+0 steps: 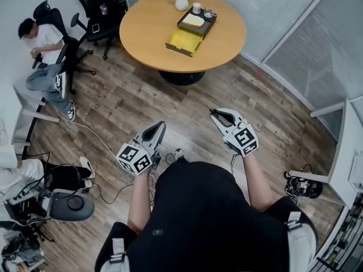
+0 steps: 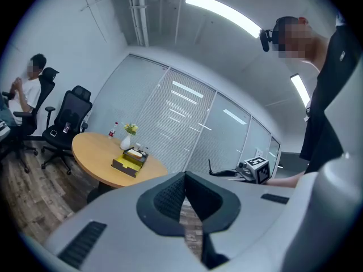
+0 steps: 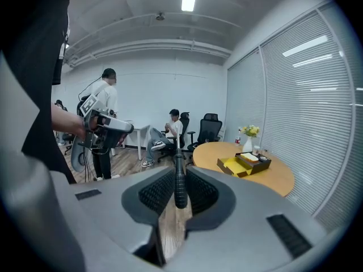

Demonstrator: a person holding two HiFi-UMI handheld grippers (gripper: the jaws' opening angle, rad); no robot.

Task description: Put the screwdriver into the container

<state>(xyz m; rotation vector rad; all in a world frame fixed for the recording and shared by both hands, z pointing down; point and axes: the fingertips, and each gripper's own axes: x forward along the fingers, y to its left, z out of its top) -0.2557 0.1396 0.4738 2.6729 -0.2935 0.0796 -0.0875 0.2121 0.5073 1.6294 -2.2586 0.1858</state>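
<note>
2 grippers: the right gripper [image 3: 179,177] clamps a black-handled metal screwdriver [image 3: 180,190] between its jaws, shaft forward; the left gripper [image 2: 185,179] has jaws pressed together. The yellow-lined open container [image 1: 184,41] sits well apart.

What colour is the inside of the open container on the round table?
Yellow inside the container, with dark sides; clearest in the head view.

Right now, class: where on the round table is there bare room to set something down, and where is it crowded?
Bare: the left half of the table, between the yellow container and the rim by the office chairs; also the right edge. Crowded: the far middle, around vase, cup and black tray.
</note>
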